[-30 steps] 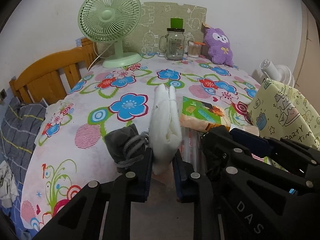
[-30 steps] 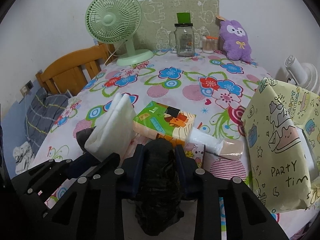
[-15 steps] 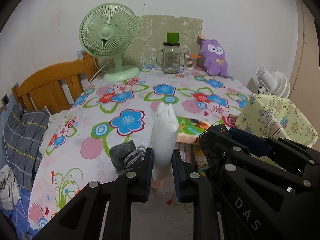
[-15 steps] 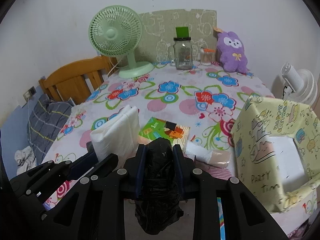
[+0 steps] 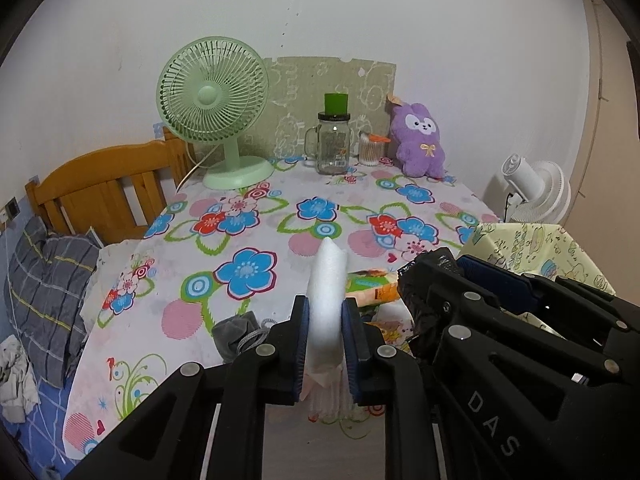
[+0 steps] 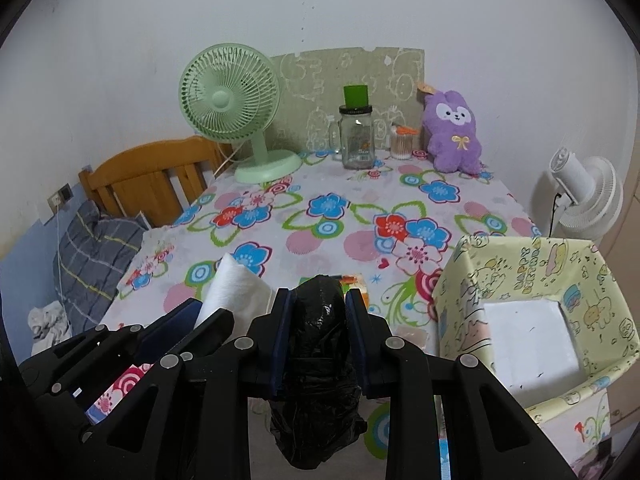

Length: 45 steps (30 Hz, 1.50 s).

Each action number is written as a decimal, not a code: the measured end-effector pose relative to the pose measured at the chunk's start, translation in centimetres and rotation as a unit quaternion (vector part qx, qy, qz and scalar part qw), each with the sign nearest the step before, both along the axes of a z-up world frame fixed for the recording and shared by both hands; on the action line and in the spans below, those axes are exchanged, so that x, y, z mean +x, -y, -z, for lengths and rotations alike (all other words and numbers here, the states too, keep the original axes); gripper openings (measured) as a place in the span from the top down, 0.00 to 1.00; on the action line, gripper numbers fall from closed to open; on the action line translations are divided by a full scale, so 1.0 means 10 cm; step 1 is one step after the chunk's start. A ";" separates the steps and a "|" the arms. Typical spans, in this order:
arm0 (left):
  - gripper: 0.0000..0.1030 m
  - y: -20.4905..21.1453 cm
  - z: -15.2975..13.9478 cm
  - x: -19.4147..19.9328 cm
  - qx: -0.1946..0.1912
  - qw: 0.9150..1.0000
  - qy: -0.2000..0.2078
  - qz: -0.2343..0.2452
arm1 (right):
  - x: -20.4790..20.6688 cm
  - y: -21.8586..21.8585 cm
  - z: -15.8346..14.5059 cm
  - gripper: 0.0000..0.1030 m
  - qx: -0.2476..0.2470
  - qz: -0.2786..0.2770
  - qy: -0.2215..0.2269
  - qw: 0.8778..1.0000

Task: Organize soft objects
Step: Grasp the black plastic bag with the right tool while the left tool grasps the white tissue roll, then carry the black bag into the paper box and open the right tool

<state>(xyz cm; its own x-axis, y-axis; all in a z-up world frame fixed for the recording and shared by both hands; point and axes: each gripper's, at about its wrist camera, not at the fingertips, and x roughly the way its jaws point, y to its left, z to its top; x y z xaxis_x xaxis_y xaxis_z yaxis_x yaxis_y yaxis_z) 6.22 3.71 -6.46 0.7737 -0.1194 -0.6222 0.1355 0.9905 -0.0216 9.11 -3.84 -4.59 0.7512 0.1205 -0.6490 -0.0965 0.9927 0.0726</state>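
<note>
Pinching a white, folded soft foam pad (image 5: 326,296) between its blue-lined fingers, the left gripper (image 5: 324,344) hangs over the near edge of a table draped in a flower-printed cloth (image 5: 280,216). The pad stands upright between the jaws, its top rising clear of them and its lower end hanging below.

Beside it, toward 3 o'clock, the right gripper (image 6: 318,340) is clamped on a crumpled black plastic bundle (image 6: 318,356), which fills the gap between the fingers and sags beneath them. The two tools sit close together, side by side.

A small grey drawstring pouch (image 5: 236,334) lies on the cloth at 9 o'clock from the left gripper, near the table edge. A green and orange flat packet (image 5: 370,286) rests on the cloth just beyond both grippers, partly hidden by them.

At 3 o'clock from the right gripper stands an open box wrapped in pale yellow cartoon paper (image 6: 520,268), a white flat slab (image 6: 528,336) lying inside it.

At the far end of the table, toward 12 o'clock, stand a pale green desk fan (image 6: 230,108), a clear glass handled jar with a green cup on top (image 6: 356,136) and a purple plush rabbit (image 6: 454,136) against the wall. A white floor fan (image 6: 588,196) stands off the table at 2 o'clock.
</note>
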 end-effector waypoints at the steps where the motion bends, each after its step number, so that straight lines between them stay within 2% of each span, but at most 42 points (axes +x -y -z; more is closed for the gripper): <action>1: 0.86 0.00 -0.02 0.00 -0.001 1.000 0.001 0.000 | 0.00 0.00 -0.02 0.70 0.000 0.000 0.001 1.000; 21: 0.86 0.30 -0.39 -0.03 -0.014 1.000 0.024 0.014 | -0.04 0.28 -0.45 0.70 -0.004 0.013 0.036 0.999; 45: 0.86 1.05 -0.51 -0.10 -0.012 0.998 0.043 0.047 | -0.19 1.05 -0.61 0.70 -0.002 0.037 0.054 0.998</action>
